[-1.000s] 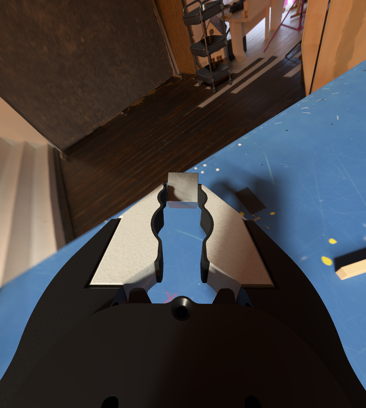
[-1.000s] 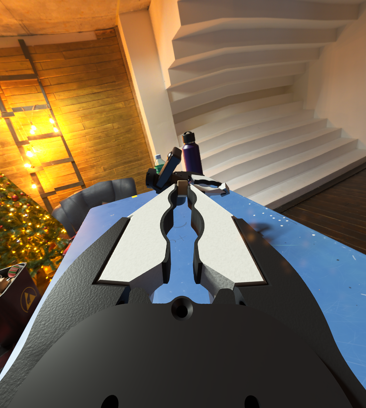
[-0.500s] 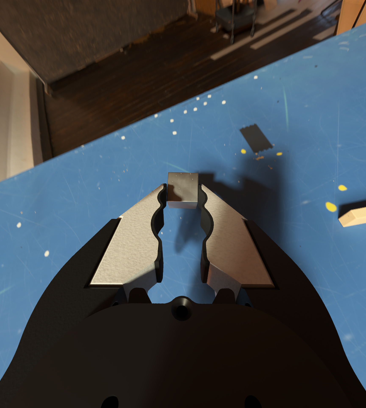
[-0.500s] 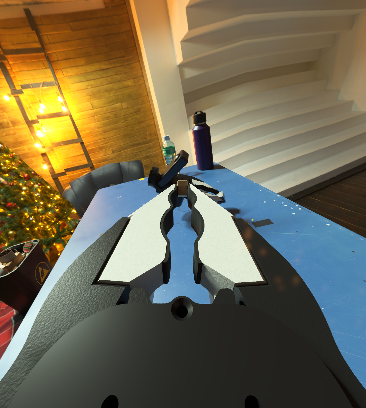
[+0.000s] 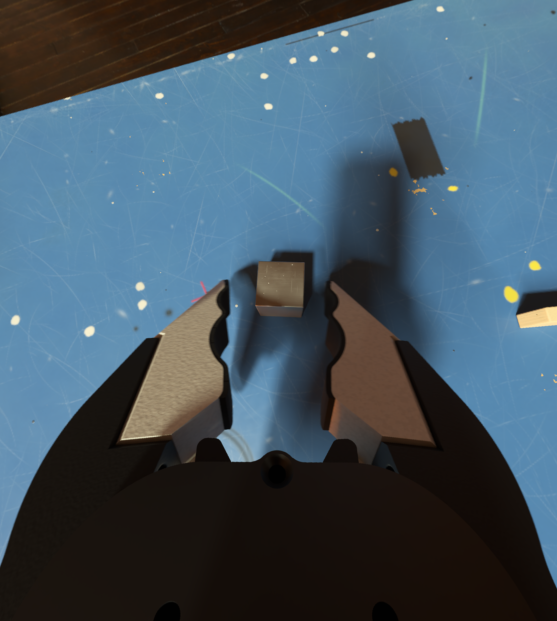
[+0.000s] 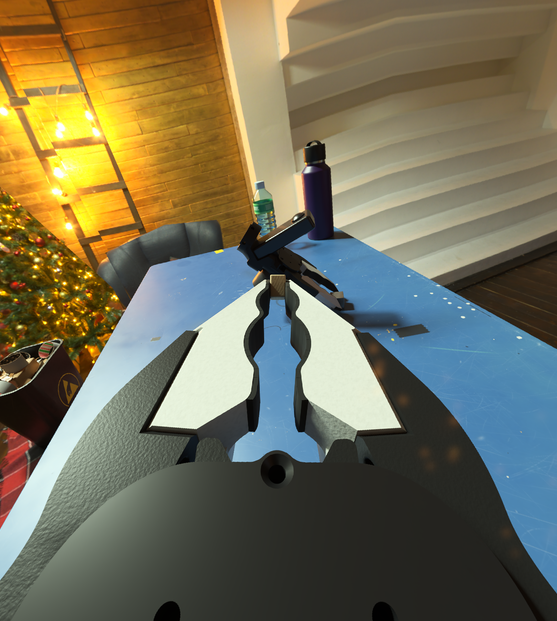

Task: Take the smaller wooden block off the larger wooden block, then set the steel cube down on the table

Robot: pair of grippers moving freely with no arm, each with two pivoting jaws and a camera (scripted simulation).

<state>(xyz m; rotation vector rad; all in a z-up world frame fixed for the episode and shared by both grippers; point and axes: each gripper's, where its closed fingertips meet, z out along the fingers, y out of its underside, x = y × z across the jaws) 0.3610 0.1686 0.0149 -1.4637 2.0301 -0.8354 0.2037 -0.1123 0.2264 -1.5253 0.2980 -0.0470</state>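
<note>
- Your right hand-held gripper (image 6: 277, 288): white-faced fingers closed on a small wooden block (image 6: 277, 285) pinched at the tips, held above the bench.
- Bench (image 6: 472, 386): blue top, scratched and paint-flecked, running away from you.
- Left hand-held gripper (image 6: 336, 300): dark body beyond your fingertips, tilted down to the bench, fingers spread either side of a small grey cube (image 6: 338, 295).
- Black tape patch (image 6: 411, 331): flat on the bench, right of your fingers.
- Purple bottle (image 6: 317, 195): upright at the far end, black cap.
- Clear plastic bottle (image 6: 263, 208): upright, just left of the purple one.
- Grey chair (image 6: 163, 248): at the bench's far left corner.
- Christmas tree (image 6: 28, 268): lit, on your left.
- Dark bin (image 6: 28, 386): below the tree, filled with rolls.
- White staircase (image 6: 438, 134): on your right.
</note>
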